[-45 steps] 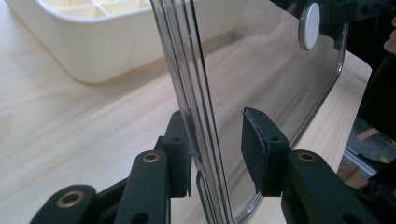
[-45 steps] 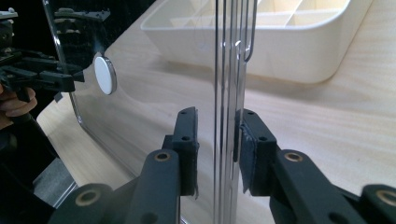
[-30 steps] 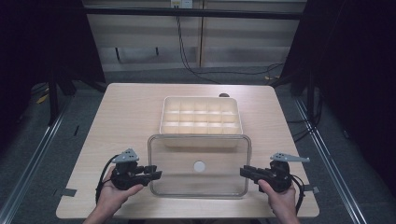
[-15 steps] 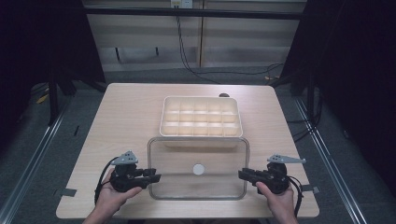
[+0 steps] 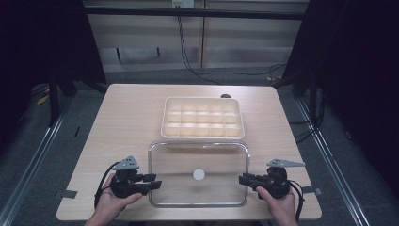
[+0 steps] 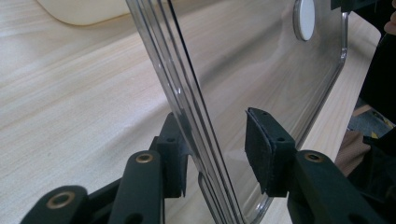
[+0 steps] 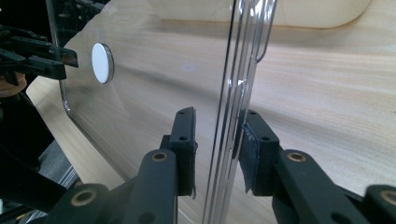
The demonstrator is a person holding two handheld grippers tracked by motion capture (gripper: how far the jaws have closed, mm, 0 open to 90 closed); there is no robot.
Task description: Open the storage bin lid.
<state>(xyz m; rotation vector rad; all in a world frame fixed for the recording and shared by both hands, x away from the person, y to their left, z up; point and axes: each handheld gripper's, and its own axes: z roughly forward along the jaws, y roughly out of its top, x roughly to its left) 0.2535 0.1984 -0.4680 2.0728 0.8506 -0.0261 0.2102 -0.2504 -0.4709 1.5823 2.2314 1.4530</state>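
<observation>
A clear lid (image 5: 198,174) with a white disc (image 5: 198,174) at its middle lies over the near part of the counter (image 5: 122,122), just in front of a cream tray (image 5: 202,117) of small compartments; its far edge sits close against the tray's near wall. The left gripper (image 5: 153,182) is at the lid's left edge and the right gripper (image 5: 244,179) at its right edge, each held in a hand at the counter's near side.

In the left gripper view the lid's ribbed rim (image 6: 187,102) runs between the jaws, which stand apart; the left pad is just beside the rim, the right pad clearly off the clear sheet. In the right gripper view the rim (image 7: 238,93) also passes between the jaws; the right pad is close against it, whether touching I cannot tell, and the left pad stands off with a gap; the disc (image 7: 102,63) and the other gripper show farther off at the left.
</observation>
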